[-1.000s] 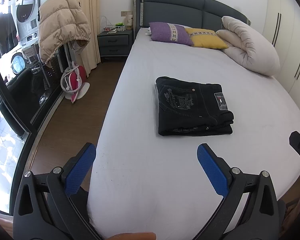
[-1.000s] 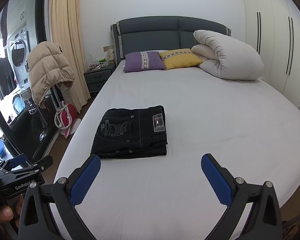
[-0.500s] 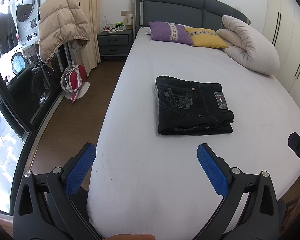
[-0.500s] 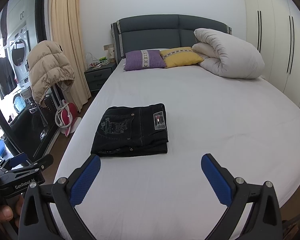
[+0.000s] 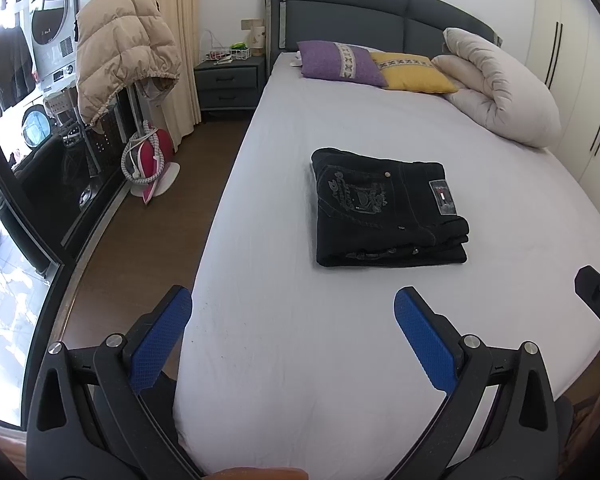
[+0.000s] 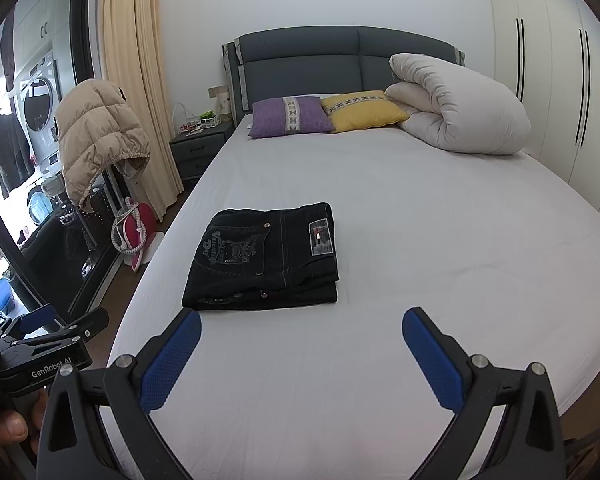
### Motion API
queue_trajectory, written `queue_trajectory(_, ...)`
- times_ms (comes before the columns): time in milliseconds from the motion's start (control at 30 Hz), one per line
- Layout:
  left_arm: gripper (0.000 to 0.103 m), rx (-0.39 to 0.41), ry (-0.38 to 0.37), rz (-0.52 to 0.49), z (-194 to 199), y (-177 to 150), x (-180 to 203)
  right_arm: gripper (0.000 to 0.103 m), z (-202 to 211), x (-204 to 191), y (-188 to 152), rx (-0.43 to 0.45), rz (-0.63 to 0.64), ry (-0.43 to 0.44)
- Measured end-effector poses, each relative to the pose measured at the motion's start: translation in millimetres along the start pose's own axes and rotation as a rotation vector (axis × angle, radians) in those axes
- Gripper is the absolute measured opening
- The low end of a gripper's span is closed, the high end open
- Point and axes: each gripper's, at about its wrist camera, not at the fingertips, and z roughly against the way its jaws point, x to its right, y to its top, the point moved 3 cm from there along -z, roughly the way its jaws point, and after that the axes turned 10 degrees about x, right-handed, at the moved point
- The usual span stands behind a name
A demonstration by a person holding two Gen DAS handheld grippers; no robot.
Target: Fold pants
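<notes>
Although the fisheye lenses took in most of the room, the bed [image 5: 340, 340] was cut off at its near end by the rigs in both views, and its far right edge ran out of frame. Beyond the glass door [image 5: 40, 184] on the left, the laundry machines showed only as dim, reflected shapes. On the nightstand [image 6: 198, 152] the small clutter was too tiny to name. At the headboard lay a rolled white duvet [image 6: 464, 108], a purple cushion [image 6: 290, 116] and a yellow cushion [image 6: 366, 110], touching one another in a row. A beige puffer jacket [image 5: 120, 48] hung over a stand whose frame was largely hidden beneath it.

The black jeans [image 6: 266, 258] lay on the bed's white sheet, left of centre, folded into a compact rectangle of several layers. A back pocket with pale embroidery faced up, and a grey label patch with a small red, white and blue mark sat by the waistband; the lettering was hard to read.

The left gripper [image 5: 292, 336] hovered over the bed's near left corner, jaws spread wide and holding nothing. The right gripper [image 6: 302, 354] hung just short of the jeans, jaws equally wide and empty. Only a sliver of each rig showed in the other's view.
</notes>
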Motion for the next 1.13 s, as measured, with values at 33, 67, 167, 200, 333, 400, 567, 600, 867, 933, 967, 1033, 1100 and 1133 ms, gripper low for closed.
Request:
queue_trajectory(33,0.103,0.001,-0.001,0.0,0.0,0.5,0.2,0.103,-1.5,1.0,0.9,-0.001,-0.001,0.001)
queue_trajectory(67,0.103,0.0,-0.001,-0.001,-0.3,0.7,0.2,0.103,-1.4,1.0,0.8,-0.001,0.0,0.001)
queue_trajectory(167,0.103,0.0,-0.002,-0.001,-0.4,0.9,0.1,0.103,-0.8,0.2,-0.5,-0.003,-0.001,0.002)
queue_trajectory(200,0.103,0.0,-0.002,-0.001,-0.4,1.0,0.1,0.103,-0.6,-0.1,-0.7,-0.004,-0.001,0.002)
queue_trajectory(333,0.103,-0.002,-0.002,-0.002,-0.8,-0.1,-0.2,0.103,-2.0,0.1,0.0,-0.005,0.0,0.003)
queue_trajectory(400,0.103,-0.002,-0.003,-0.002,-0.8,-0.9,-0.4,0.103,-1.6,-0.2,-0.4,-0.005,0.0,0.003)
queue_trajectory(567,0.103,-0.003,-0.003,-0.002,-0.8,-0.8,-0.4,0.103,-1.3,-0.8,-1.2,-0.006,-0.001,0.003)
queue_trajectory(600,0.103,-0.004,-0.004,-0.002,-1.3,-1.6,-0.6,0.103,-1.7,-0.2,-0.4,-0.006,-0.001,0.003)
queue_trajectory(867,0.103,-0.008,-0.009,-0.005,-4.5,-2.3,-1.5,0.103,-7.5,-0.8,-0.2,-0.013,0.003,0.016)
queue_trajectory(933,0.103,-0.009,-0.01,-0.004,-4.3,-3.2,-1.7,0.103,-7.2,-1.0,-0.2,-0.014,0.003,0.016)
queue_trajectory(967,0.103,-0.011,-0.012,-0.006,-6.0,-2.4,-2.2,0.103,-7.8,-1.1,-0.1,-0.015,0.003,0.018)
queue_trajectory(1033,0.103,-0.013,-0.015,-0.008,-7.2,-2.8,-2.9,0.103,-8.9,-0.9,-0.1,-0.018,0.003,0.019)
queue_trajectory(1100,0.103,-0.014,-0.02,-0.011,-10.7,0.0,-3.3,0.103,-10.2,-1.1,-1.1,-0.022,0.002,0.022)
queue_trajectory(1133,0.103,-0.014,-0.022,-0.01,-10.3,-0.7,-3.7,0.103,-11.7,-0.2,-0.7,-0.024,0.003,0.023)
